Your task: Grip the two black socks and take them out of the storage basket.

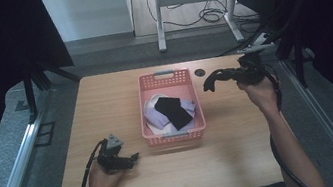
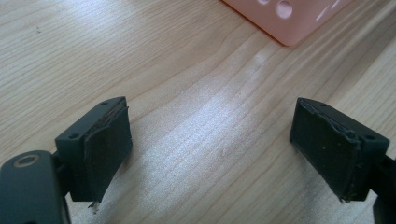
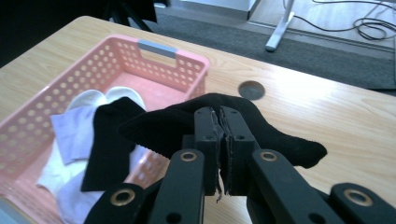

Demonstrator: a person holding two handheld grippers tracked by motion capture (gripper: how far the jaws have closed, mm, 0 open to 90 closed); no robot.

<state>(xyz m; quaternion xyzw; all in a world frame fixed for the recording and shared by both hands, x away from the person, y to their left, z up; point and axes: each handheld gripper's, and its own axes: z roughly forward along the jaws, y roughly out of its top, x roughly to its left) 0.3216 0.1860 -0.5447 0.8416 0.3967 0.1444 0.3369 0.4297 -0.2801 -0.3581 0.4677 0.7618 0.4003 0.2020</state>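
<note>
A basket (image 1: 167, 80) sits at the middle of the table (image 1: 104, 98), toward the far edge; socks (image 1: 171, 112) lie piled inside it; a hole (image 1: 200, 72) in the tabletop lies just right of its far right corner; the left gripper (image 1: 134, 157) rests on the table near the basket's near left corner; the right gripper (image 1: 209, 82) hangs right of the basket, a sock (image 3: 224, 122) pinched between its jaws.
</note>
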